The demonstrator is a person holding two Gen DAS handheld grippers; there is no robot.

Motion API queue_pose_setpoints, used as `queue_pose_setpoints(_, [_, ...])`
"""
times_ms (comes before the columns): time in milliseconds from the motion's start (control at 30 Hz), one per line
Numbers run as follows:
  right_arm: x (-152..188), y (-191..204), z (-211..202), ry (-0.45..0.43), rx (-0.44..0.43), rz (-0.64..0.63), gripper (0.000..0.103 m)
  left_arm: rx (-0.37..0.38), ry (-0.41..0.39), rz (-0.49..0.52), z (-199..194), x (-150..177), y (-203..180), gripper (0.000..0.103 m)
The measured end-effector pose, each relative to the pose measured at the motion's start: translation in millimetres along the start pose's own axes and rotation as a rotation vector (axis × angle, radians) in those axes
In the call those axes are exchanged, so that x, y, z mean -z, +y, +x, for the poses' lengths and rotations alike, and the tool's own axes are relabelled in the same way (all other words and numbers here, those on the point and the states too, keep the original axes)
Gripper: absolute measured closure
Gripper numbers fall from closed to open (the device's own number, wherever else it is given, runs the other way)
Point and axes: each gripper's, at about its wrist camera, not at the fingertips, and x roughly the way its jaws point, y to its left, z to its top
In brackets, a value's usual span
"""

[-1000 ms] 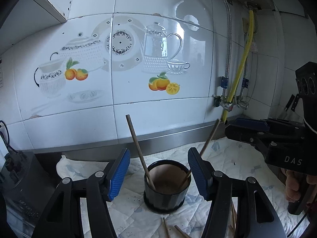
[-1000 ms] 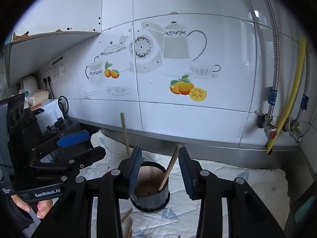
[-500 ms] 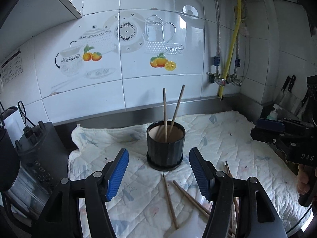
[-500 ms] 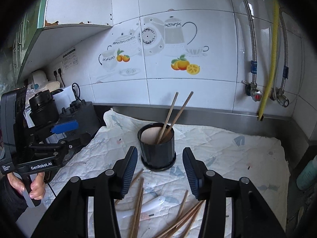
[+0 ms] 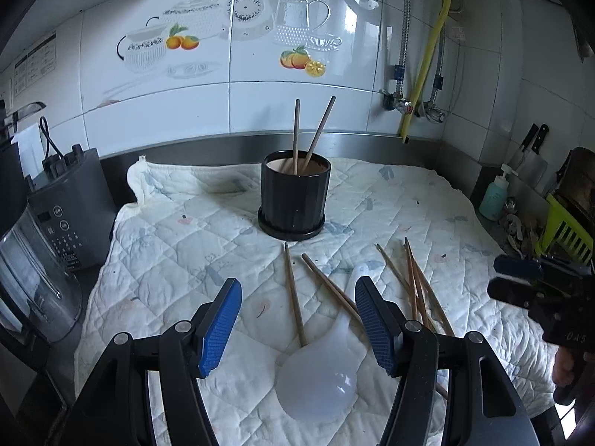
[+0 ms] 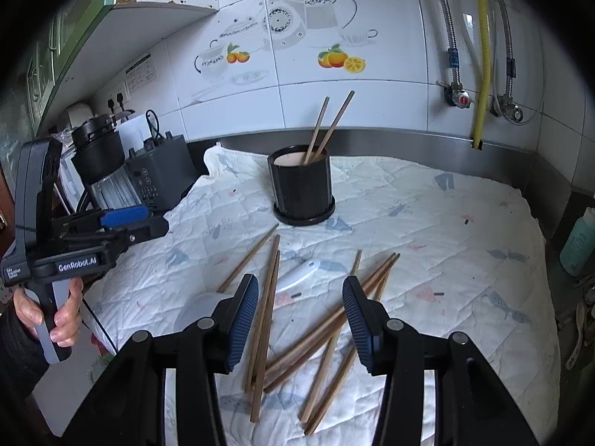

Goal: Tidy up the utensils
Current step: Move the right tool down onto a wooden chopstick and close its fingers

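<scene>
A black ribbed holder [image 5: 294, 195] [image 6: 302, 186] stands on the quilted cloth with two wooden chopsticks [image 5: 314, 135] [image 6: 329, 128] leaning in it. Several loose chopsticks [image 5: 293, 293] [image 6: 327, 327] and a white plastic spoon [image 5: 323, 368] [image 6: 299, 275] lie on the cloth in front of it. My left gripper [image 5: 297, 325] is open and empty, above the spoon and loose chopsticks. My right gripper [image 6: 300, 317] is open and empty, above the chopstick pile. Each gripper shows in the other's view: the right one at the right edge [image 5: 539, 290], the left one at the left edge [image 6: 122, 223].
A blender [image 5: 33, 271] and a grey appliance [image 5: 70, 208] stand left of the cloth [image 5: 409, 200]. A soap bottle [image 5: 494, 197], knives [image 5: 531, 148] and a green rack [image 5: 565, 230] stand at the right. Pipes and a yellow hose [image 6: 479, 55] run down the tiled wall.
Both grippers have pulled back and up from the holder. The two chopsticks stay in the holder, and the loose chopsticks and spoon have come into view.
</scene>
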Motion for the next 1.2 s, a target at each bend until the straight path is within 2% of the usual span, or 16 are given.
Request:
queue_pose_setpoints(133, [24, 9, -2, 0.024, -0.014, -0.010, 0.051, 0.001, 0.009, -0.023, 2, 8, 2, 0.036])
queue_pose_setpoints(333, [62, 22, 12, 0.109, -0.051, -0.012, 0.052, 0.002, 0.015, -0.034, 5, 11, 2, 0.036])
queue_pose_setpoints(400, [72, 26, 19, 0.143, -0.063, -0.009, 0.064, 0.004, 0.019, -0.037, 7, 12, 2, 0.036])
queue_pose_setpoints(567, [89, 29, 34, 0.200, -0.078, 0.008, 0.069, 0.007, 0.022, -0.048, 8, 13, 3, 0.036])
queue_pose_setpoints(733, [97, 30, 43, 0.223, -0.065, 0.001, 0.077, 0.008, 0.029, -0.064, 11, 16, 7, 0.036])
queue_pose_setpoints(900, [99, 31, 44, 0.211, -0.034, -0.020, 0.087, 0.032, 0.059, -0.052, 18, 25, 2, 0.036])
queue_pose_setpoints(1200, [99, 28, 41, 0.186, -0.020, 0.001, 0.093, 0.074, 0.138, -0.029, 39, 54, -22, 0.036])
